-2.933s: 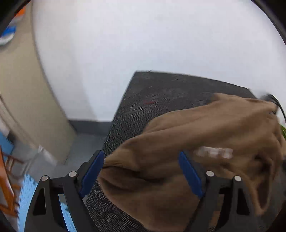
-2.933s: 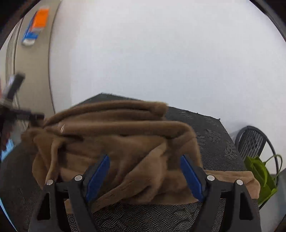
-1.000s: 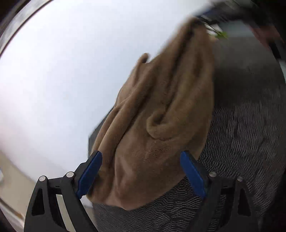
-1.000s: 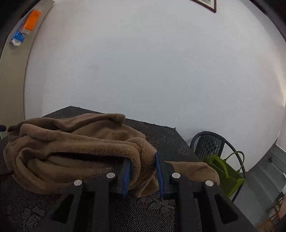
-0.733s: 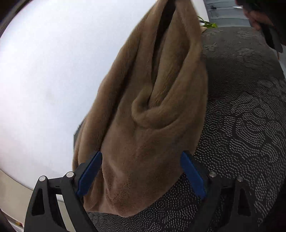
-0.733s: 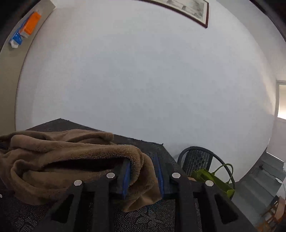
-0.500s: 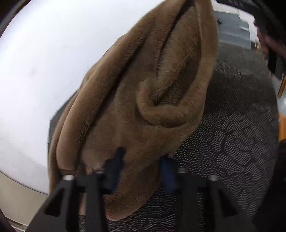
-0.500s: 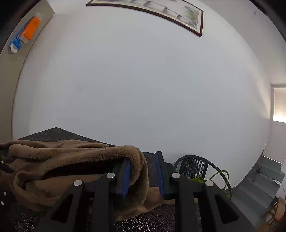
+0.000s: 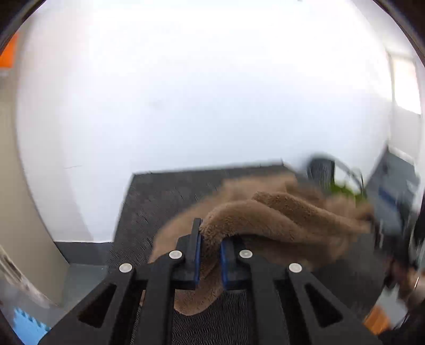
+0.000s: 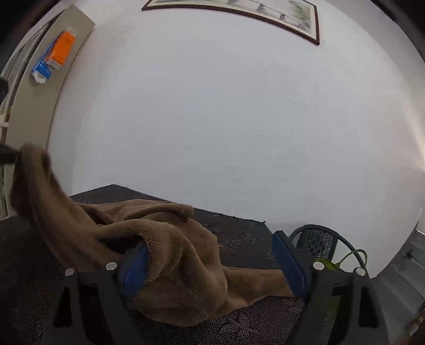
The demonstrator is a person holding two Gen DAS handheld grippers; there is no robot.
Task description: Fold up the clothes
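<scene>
A brown fleece garment [image 9: 279, 215] lies bunched on the dark patterned table [image 9: 164, 191]. My left gripper [image 9: 209, 254] is shut on a fold of it, and the pinched end hangs down between the blue pads. In the right wrist view the same garment [image 10: 186, 265] rises to a lifted end [image 10: 32, 169] at the far left. My right gripper [image 10: 209, 240] has its jaws opening wide. The cloth sags between them and drapes over the left pad [image 10: 132, 268], but neither pad presses on it. The left wrist view is motion-blurred at its right side.
The table's far edge [image 10: 239, 220] meets a white wall. A black wicker chair [image 10: 316, 241] and a green bag [image 10: 345, 260] stand beyond the table's right corner. A framed picture [image 10: 239, 10] hangs high, and orange and blue boxes [image 10: 58, 50] sit on a beige ledge.
My left gripper closed on the garment's end, rolled level and lifted it. My right gripper let go of the fold it held and opened wide; the cloth slumped between its fingers.
</scene>
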